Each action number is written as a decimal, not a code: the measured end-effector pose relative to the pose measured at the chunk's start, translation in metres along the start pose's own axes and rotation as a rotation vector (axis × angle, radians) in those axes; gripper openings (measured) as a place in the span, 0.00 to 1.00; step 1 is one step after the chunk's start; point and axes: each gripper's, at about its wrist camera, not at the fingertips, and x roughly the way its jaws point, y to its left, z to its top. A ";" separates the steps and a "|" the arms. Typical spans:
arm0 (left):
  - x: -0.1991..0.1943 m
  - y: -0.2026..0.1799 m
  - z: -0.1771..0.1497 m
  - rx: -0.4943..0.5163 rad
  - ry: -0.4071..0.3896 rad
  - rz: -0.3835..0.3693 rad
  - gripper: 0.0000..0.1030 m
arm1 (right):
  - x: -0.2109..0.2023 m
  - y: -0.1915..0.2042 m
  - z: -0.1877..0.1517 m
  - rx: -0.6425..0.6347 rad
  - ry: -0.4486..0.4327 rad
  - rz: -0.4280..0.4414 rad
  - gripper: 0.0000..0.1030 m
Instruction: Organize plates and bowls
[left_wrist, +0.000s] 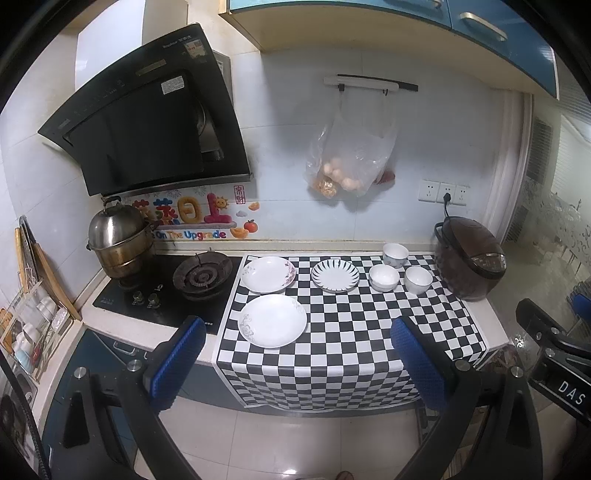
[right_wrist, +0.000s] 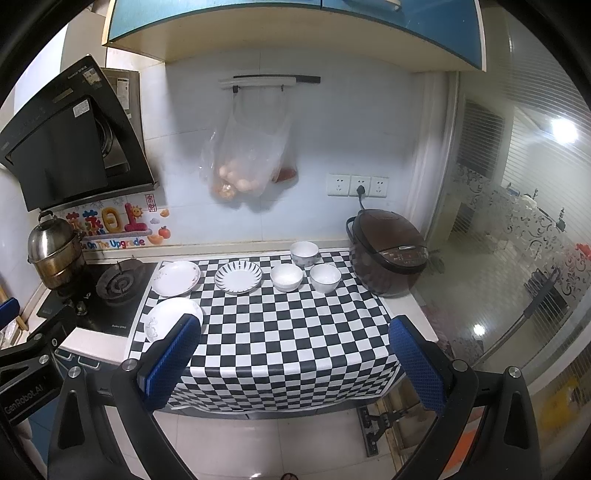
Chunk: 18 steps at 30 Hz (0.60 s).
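Checkered cloth (left_wrist: 347, 332) on surface: three plates (left_wrist: 273, 320) left of rice cooker (left_wrist: 469, 258), three bowls (left_wrist: 384, 277) nearer it. Both hand-held grippers, left (left_wrist: 295, 365) and right (right_wrist: 293, 363), wide open, empty.

A black-and-white checkered cloth (left_wrist: 351, 332) covers the counter and hangs over its front edge. To its left sits a black gas hob (left_wrist: 166, 291) with a steel steamer pot (left_wrist: 118, 240) on the far burner, under a slanted black range hood (left_wrist: 147, 122). A brown rice cooker (left_wrist: 469, 258) stands at the right end, plugged into wall sockets (left_wrist: 443, 192). A clear plastic bag (left_wrist: 351, 155) of eggs hangs from a wall rail (left_wrist: 369, 83), below blue cabinets (right_wrist: 295, 18).
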 end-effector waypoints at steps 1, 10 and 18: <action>0.000 0.000 0.000 -0.001 0.000 0.000 1.00 | 0.001 0.000 0.001 0.000 0.001 0.001 1.00; 0.016 -0.002 -0.001 -0.006 -0.015 0.026 1.00 | 0.025 -0.006 -0.004 0.020 -0.023 0.062 1.00; 0.084 0.006 -0.003 -0.029 0.039 0.188 1.00 | 0.110 0.008 -0.026 -0.070 0.065 0.239 1.00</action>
